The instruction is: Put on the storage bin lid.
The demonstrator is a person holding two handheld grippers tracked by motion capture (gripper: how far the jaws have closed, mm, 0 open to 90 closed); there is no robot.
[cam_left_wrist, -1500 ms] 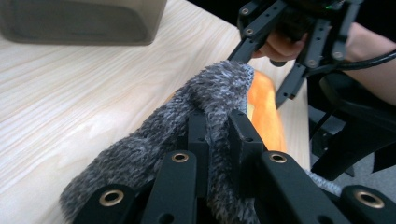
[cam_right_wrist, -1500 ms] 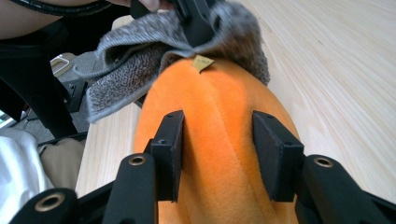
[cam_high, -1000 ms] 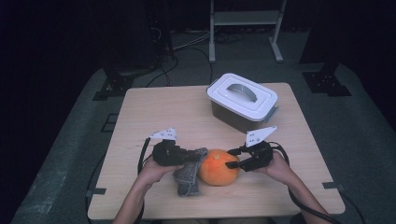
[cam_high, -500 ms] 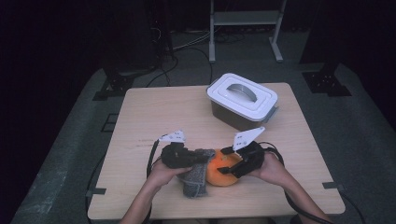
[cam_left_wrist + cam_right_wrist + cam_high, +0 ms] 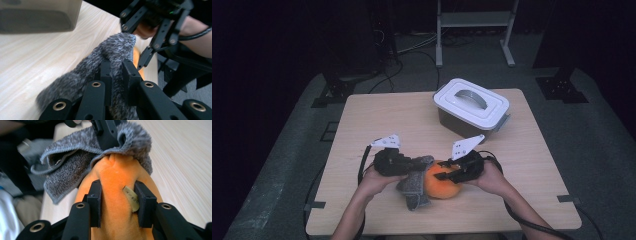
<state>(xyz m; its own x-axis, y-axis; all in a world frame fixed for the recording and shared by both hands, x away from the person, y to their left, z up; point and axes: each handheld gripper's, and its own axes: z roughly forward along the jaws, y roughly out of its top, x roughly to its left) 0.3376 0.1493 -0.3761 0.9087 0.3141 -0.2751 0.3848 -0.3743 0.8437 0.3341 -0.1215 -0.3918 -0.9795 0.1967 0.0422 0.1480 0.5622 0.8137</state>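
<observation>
Orange plush toy (image 5: 441, 184) sits at the near edge of the wooden table (image 5: 412, 115), centre-ish, w/ a grey fuzzy cloth (image 5: 414, 187) draped against its left side. High view: my left gripper (image 5: 412, 164) comes in from the left and has the cloth pinched; my right gripper (image 5: 447, 175) comes from the right, sitting on top of the toy. Both my hands are near the table's near edge. White-lidded box (image 5: 472, 107) stands at the far right of the table, well apart from the work. Grey floor around, a metal stand (image 5: 474, 25) at the far side.

Left gripper view: my left gripper (image 5: 117, 72) is clamped on a fold of the grey cloth (image 5: 100, 60), jaws nearly together w/ the pile bulging up between them. Beyond it, my right gripper (image 5: 147, 32) hangs over the cloth's tip; a sliver of orange toy (image 5: 136, 58) peeks out behind. Box (image 5: 37, 15) blurred at far left.

Right gripper view: my right gripper (image 5: 120, 195) has just been closing; its jaws squeeze a ridge of the orange toy (image 5: 113, 215) between them, pads pressing into the plush, a small tan label (image 5: 131, 198) tucked by the right jaw. Cloth (image 5: 75, 162) lies over the toy's far end, my left gripper (image 5: 107, 132) biting it from above.
</observation>
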